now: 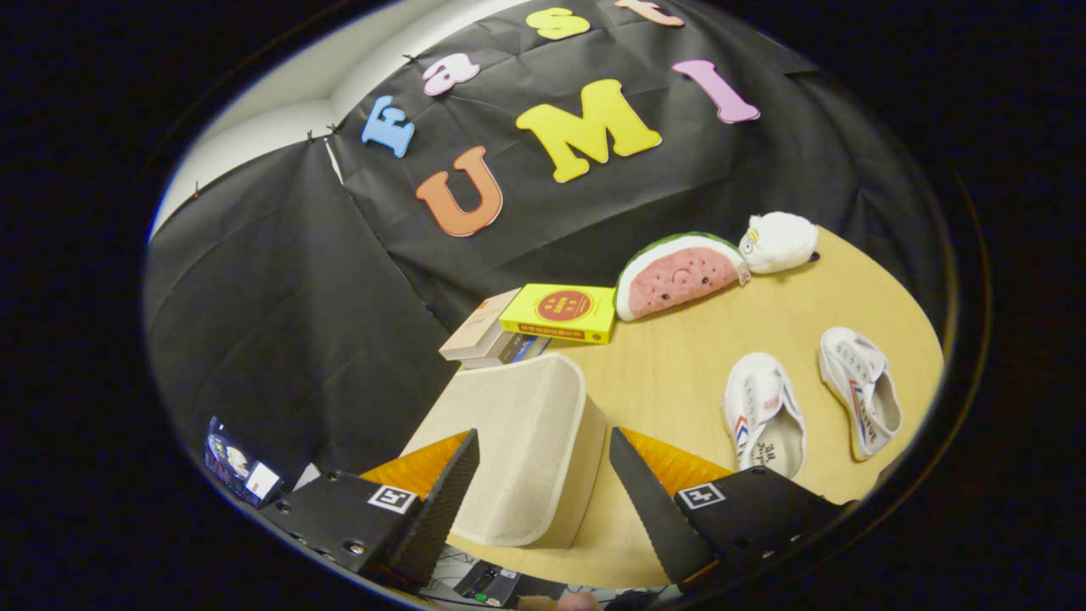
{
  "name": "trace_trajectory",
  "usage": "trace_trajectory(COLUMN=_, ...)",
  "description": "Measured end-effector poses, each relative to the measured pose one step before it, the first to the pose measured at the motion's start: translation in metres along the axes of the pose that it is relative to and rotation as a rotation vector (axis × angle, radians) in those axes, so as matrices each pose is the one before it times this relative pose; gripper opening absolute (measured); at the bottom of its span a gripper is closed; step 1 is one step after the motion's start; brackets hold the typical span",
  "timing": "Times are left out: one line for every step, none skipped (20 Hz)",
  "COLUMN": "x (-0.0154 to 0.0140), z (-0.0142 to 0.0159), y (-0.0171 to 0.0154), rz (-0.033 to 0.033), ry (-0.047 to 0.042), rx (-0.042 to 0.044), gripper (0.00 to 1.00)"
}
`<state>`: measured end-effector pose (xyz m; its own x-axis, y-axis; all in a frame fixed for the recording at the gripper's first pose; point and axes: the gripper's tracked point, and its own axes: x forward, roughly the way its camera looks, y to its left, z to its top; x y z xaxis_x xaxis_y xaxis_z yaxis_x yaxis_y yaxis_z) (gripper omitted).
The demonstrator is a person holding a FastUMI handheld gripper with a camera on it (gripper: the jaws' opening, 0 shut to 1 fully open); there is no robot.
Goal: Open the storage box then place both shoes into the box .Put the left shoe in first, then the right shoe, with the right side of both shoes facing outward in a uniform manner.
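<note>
A beige fabric storage box (517,441) with its lid down stands on the wooden table (670,373), partly between and just ahead of my fingers. My gripper (543,454) is open, its fingers spread on either side of the box's near end without pressing it. Two white canvas shoes lie to the right of the box: one (764,416) just beyond my right finger, the other (861,390) further right near the table's edge. Both shoes lie with their openings up.
Behind the box lie a yellow book (562,312) and a stack of other books (485,335). A watermelon-slice plush (679,276) and a white plush toy (779,242) sit at the table's back. Black cloth walls the booth.
</note>
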<state>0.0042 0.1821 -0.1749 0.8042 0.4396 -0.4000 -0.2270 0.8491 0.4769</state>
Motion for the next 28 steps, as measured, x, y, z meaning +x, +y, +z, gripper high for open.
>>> trace_trajectory(x=0.00360, z=-0.00896, y=0.00168, rz=0.00530, ry=0.01932, rx=0.01884, gripper=0.95)
trace_trajectory(x=0.00514, z=-0.00792, y=-0.00022, rz=0.00297, ry=0.02382, rx=0.02472, gripper=0.95)
trace_trajectory(x=0.00607, z=-0.00806, y=-0.00138, rz=0.00094, ry=0.02555, rx=0.03063, gripper=0.95)
trace_trajectory(x=0.00488, z=-0.00596, y=-0.00203, rz=0.00227, ry=0.02165, rx=0.03015, gripper=0.95)
trace_trajectory(x=0.00450, z=-0.00552, y=-0.00014, rz=0.00520, ry=0.01988, rx=0.03750, gripper=0.95)
trace_trajectory(x=0.00453, z=-0.00367, y=0.00017, rz=0.00847, ry=0.01561, rx=0.03647, gripper=0.95)
trace_trajectory(x=0.00275, z=-0.00433, y=-0.00022, rz=0.00642, ry=0.01540, rx=0.02673, gripper=0.95)
trace_trajectory(x=0.00593, z=-0.00387, y=-0.00048, rz=0.01073, ry=0.01559, rx=0.03328, gripper=0.95)
trace_trajectory(x=0.00482, z=-0.00260, y=-0.00021, rz=0.00806, ry=0.01274, rx=0.03013, gripper=0.95)
trace_trajectory(x=0.00365, z=-0.00214, y=-0.00003, rz=0.00904, ry=0.01351, rx=0.03327, gripper=0.95)
trace_trajectory(x=0.00278, z=-0.00121, y=-0.00034, rz=0.00758, ry=0.00811, rx=0.02563, gripper=0.95)
trace_trajectory(x=0.00389, z=-0.00254, y=-0.00072, rz=0.00468, ry=0.01553, rx=0.02595, gripper=0.95)
trace_trajectory(x=0.00391, z=-0.00327, y=-0.00053, rz=0.00889, ry=0.01618, rx=0.02430, gripper=0.95)
trace_trajectory(x=0.00437, z=-0.00124, y=0.00022, rz=0.01367, ry=0.01529, rx=0.02772, gripper=0.95)
trace_trajectory(x=0.00043, z=-0.00568, y=0.00104, rz=0.01524, ry=0.01240, rx=0.02900, gripper=0.95)
trace_trajectory(x=0.00205, z=-0.00147, y=0.00086, rz=0.01355, ry=0.01267, rx=0.02962, gripper=0.95)
trace_trajectory(x=0.00245, z=-0.00139, y=0.00219, rz=0.01096, ry=0.01213, rx=0.02443, gripper=0.95)
trace_trajectory(x=0.00294, z=0.00037, y=0.00148, rz=0.00914, ry=0.00837, rx=0.01718, gripper=0.95)
trace_trajectory(x=0.00025, z=-0.00053, y=0.00110, rz=0.00756, ry=0.00510, rx=0.01280, gripper=0.95)
trace_trajectory(x=-0.00132, z=0.00070, y=0.00183, rz=0.00260, ry=0.00439, rx=0.00770, gripper=0.95)
trace_trajectory(x=-0.00160, z=0.00083, y=0.00043, rz=-0.00260, ry=0.00286, rx=-0.00205, gripper=0.93)
trace_trajectory(x=-0.00217, z=0.00359, y=0.00162, rz=0.00172, ry=-0.01411, rx=-0.00126, gripper=0.93)
trace_trajectory(x=-0.00142, z=0.00046, y=0.00226, rz=-0.00465, ry=-0.00012, rx=-0.01281, gripper=0.83)
trace_trajectory(x=-0.00679, z=0.00241, y=0.00082, rz=-0.00513, ry=-0.00291, rx=-0.02025, gripper=0.74)
trace_trajectory(x=-0.00308, z=0.00169, y=0.00341, rz=-0.00159, ry=-0.00775, rx=-0.01366, gripper=0.69)
trace_trajectory(x=-0.00268, z=-0.00038, y=0.00365, rz=-0.00193, ry=0.00493, rx=-0.01894, gripper=0.59)
trace_trajectory(x=-0.01259, z=0.00391, y=-0.00166, rz=-0.01176, ry=-0.00006, rx=-0.01795, gripper=0.48)
trace_trajectory(x=0.00164, z=0.00387, y=-0.00548, rz=-0.02832, ry=-0.03597, rx=0.00054, gripper=0.38)
